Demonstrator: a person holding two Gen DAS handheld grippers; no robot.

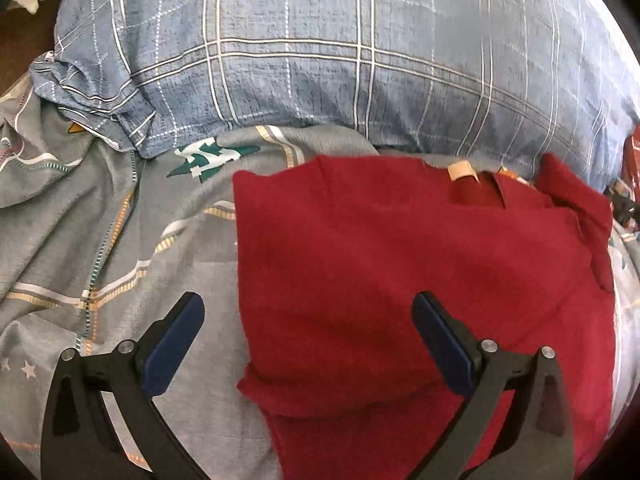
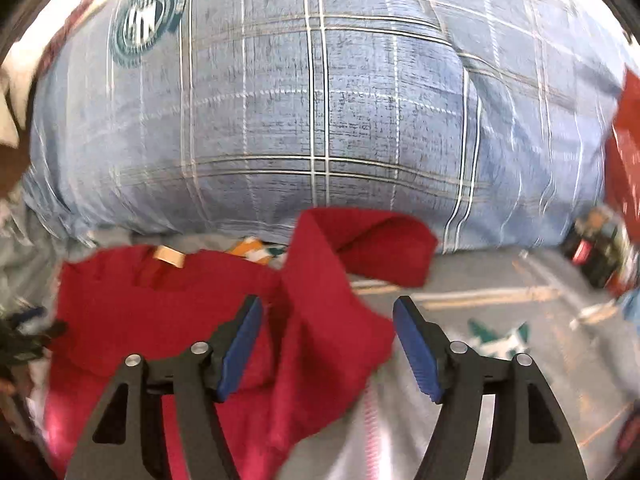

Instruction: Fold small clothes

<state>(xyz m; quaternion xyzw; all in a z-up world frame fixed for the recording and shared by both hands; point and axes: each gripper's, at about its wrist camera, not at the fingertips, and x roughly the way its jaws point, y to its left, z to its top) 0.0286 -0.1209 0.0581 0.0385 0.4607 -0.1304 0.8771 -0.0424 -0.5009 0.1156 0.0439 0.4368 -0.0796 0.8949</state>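
Two grippers: both hang over a red garment on a bed, and neither grips anything.
Left gripper [image 1: 308, 304]: jaws spread wide, blue pads [image 1: 172, 348] bare; one finger stands over the red garment's body, the other over the sheet just off the garment's left edge.
Right gripper [image 2: 328, 308]: jaws spread, nothing pinched; the red garment's loose sleeve lies between and under the fingers, with no pad pressing on it. This view is blurred.
Red garment [image 1: 400, 264]: a small knit top lying on the bed sheet, its left side folded in to a straight edge, its lower part creased across; the neck faces the pillow.
Neck label [image 1: 460, 170]: a pale tab at the red garment's collar, on the edge farthest from the grippers.
Sleeve [image 2: 360, 240]: at the red garment's right side, rumpled and raised, its end bent back toward the pillow.
Bed sheet [image 1: 100, 240]: grey, printed with stripes, stars and a green emblem; it lies under the red garment and wrinkles to its left.
Pillow [image 1: 320, 60]: blue plaid, plump, just beyond the red garment's collar, filling the far part of both views.
Red item [image 2: 624, 152]: at the far right of the red garment, beside the pillow; too blurred to identify.
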